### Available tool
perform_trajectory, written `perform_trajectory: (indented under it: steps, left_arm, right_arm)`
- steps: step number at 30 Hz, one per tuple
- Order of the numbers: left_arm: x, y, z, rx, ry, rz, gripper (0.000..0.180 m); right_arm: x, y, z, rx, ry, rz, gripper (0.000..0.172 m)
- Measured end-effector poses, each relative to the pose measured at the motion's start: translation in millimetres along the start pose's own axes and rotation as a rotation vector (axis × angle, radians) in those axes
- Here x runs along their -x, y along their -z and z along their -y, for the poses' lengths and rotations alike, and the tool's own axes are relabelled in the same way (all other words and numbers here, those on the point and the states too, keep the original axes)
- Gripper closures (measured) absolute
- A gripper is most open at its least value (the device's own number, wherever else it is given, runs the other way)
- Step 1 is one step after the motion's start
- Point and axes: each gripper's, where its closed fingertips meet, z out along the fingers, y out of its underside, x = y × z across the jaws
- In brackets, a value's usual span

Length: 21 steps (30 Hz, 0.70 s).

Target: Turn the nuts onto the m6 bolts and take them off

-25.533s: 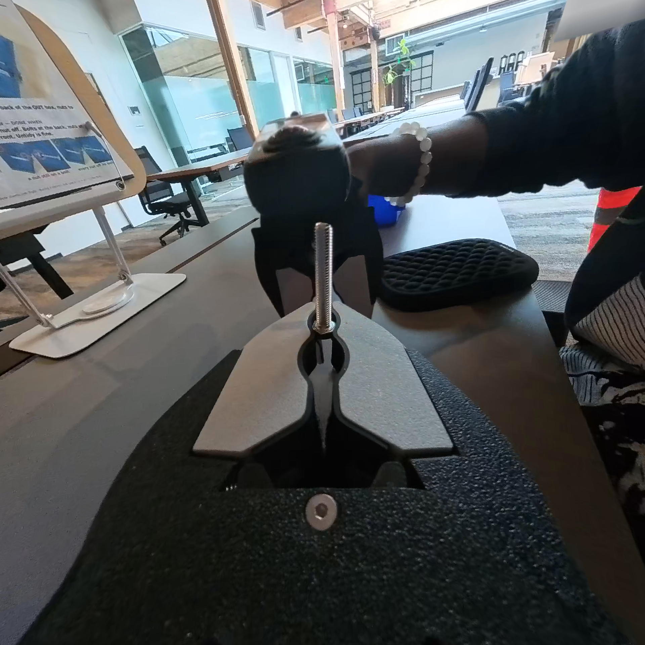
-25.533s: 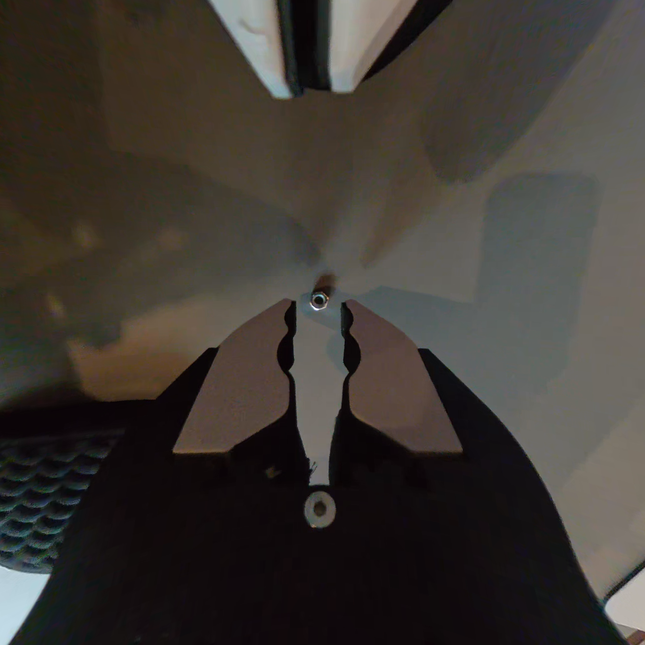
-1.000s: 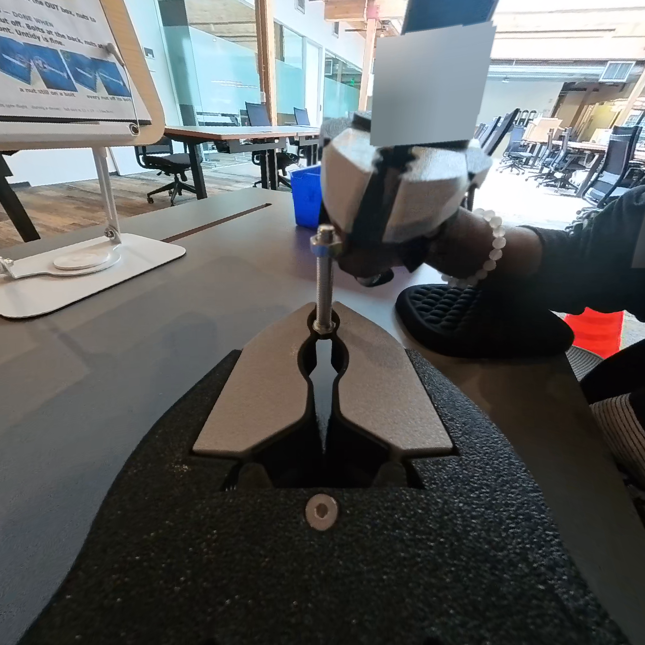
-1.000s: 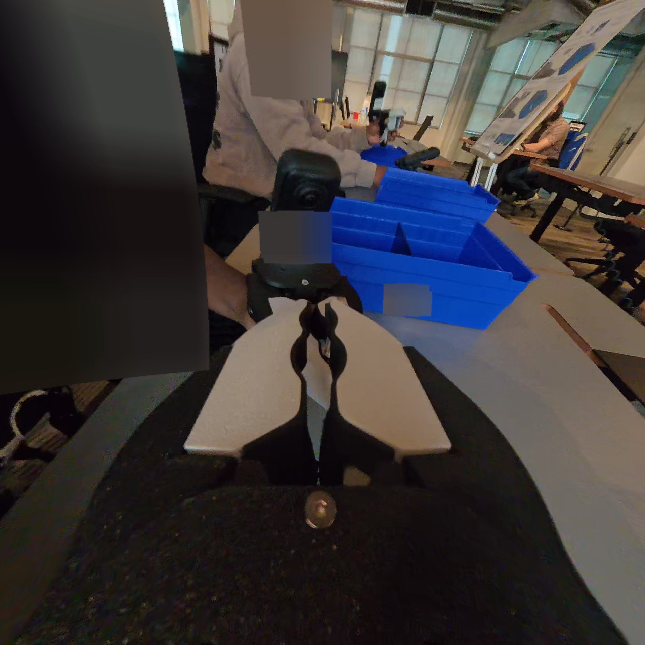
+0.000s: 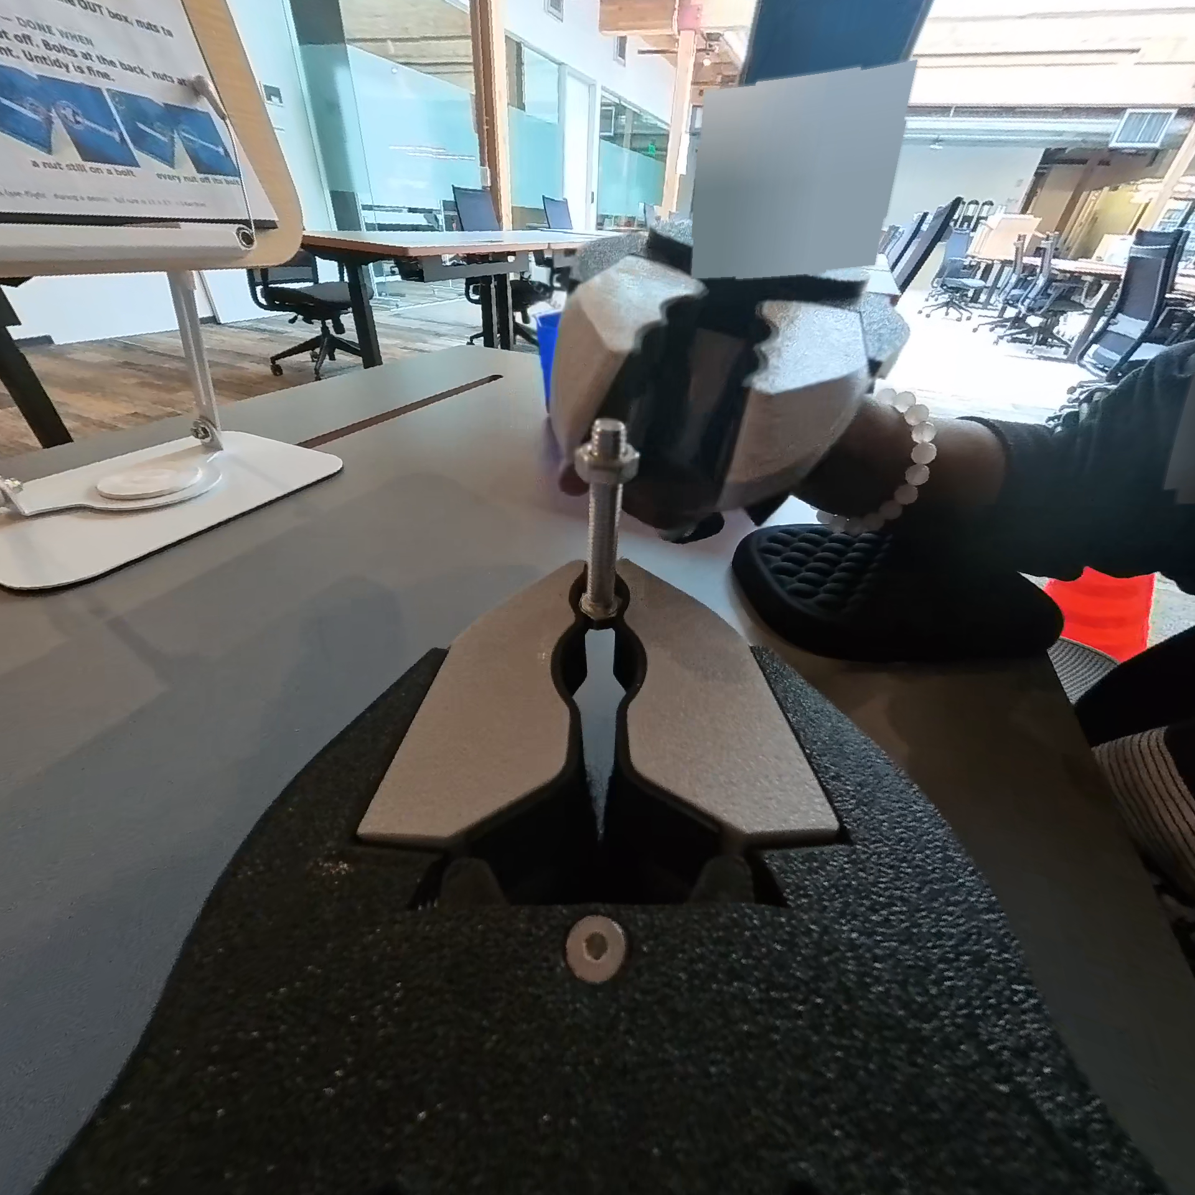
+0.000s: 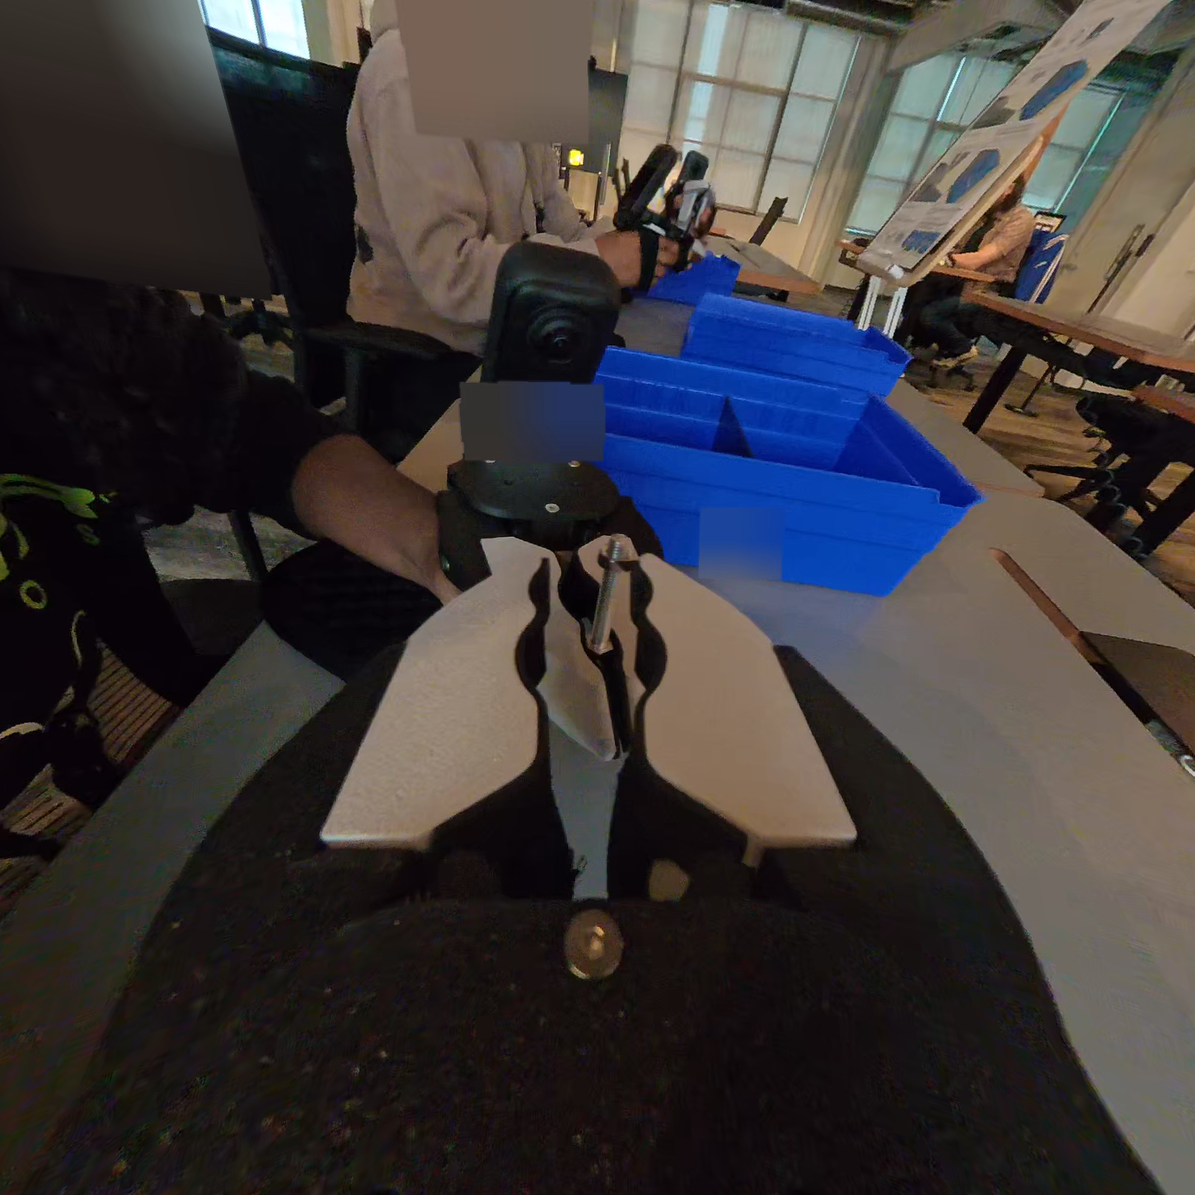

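Observation:
My left gripper [image 5: 601,582] is shut on the base of a silver bolt [image 5: 602,524] and holds it upright above the grey table [image 5: 323,582]. A silver nut [image 5: 606,460] sits on the thread just below the bolt's top end. My right gripper [image 5: 705,362] is open, just behind and above the bolt, and its pads do not press on the nut. In the right wrist view the bolt [image 6: 604,608] and nut [image 6: 619,561] stand between the spread fingertips of my right gripper [image 6: 598,569], with the left gripper [image 6: 575,698] below them.
A blue divided bin [image 6: 776,504] stands on the table behind the grippers, with more blue bins beyond it. A black textured pad [image 5: 873,595] lies to the right. A white stand [image 5: 161,478] with an instruction sheet is at the left. Another person [image 6: 452,194] sits farther back. Across from one pair of fingers to the other is roughly 6 cm.
My right gripper was shut around the nut at the bolt's top a second ago; it has opened and let go. The nut stays on the thread. My left gripper still holds the bolt.

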Motion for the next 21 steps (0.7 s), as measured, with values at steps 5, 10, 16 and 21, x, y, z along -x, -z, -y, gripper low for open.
perform_trajectory:
  steps: [5,10,16,21]
  left_arm:
    - [0.1,0.0,-0.1,0.001,0.001,-0.001,0.18]
    - [-0.4,-0.4,-0.7,0.005,-0.004,-0.002,0.18]
    - [-0.5,-0.4,-0.7,0.005,-0.003,-0.004,0.18]
    - [-0.4,-0.2,-0.7,0.005,-0.002,-0.003,0.18]
  right_arm:
    - [-3.1,5.8,5.6,-0.039,-0.04,0.009,0.164]
    - [-1.5,-1.1,-1.0,-0.007,0.003,-0.008,0.144]
    - [-3.3,4.5,1.9,-0.018,-0.046,0.009,0.163]
    - [0.5,-1.6,-2.8,0.005,-0.003,0.006,0.147]
